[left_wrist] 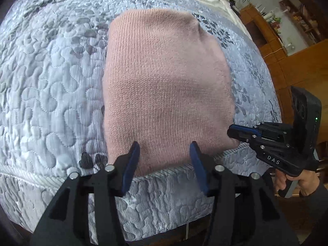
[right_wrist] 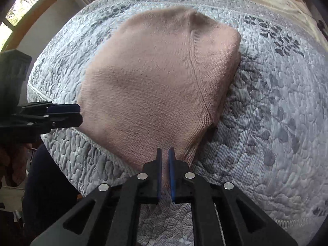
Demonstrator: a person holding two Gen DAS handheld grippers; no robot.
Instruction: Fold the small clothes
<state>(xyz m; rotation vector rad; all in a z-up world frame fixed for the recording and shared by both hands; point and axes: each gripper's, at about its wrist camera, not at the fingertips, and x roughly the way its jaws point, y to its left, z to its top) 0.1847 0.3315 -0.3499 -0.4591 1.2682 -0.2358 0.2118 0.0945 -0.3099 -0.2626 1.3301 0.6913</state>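
1. One pink knit garment (left_wrist: 164, 82) lies flat on a grey quilted bed cover (left_wrist: 51, 82), its near end at the cover's edge.
2. Left gripper (left_wrist: 164, 149) hovers over that near end, fingers spread apart.
3. Right gripper (right_wrist: 165, 153) has its fingers nearly together at the garment's near corner; whether they pinch cloth, I cannot tell.

The pink knit garment (left_wrist: 164, 82) on the quilted bed cover (left_wrist: 51, 82) is viewed closely from its near edge by both cameras, left and right; each gripper is caught in the other's view.
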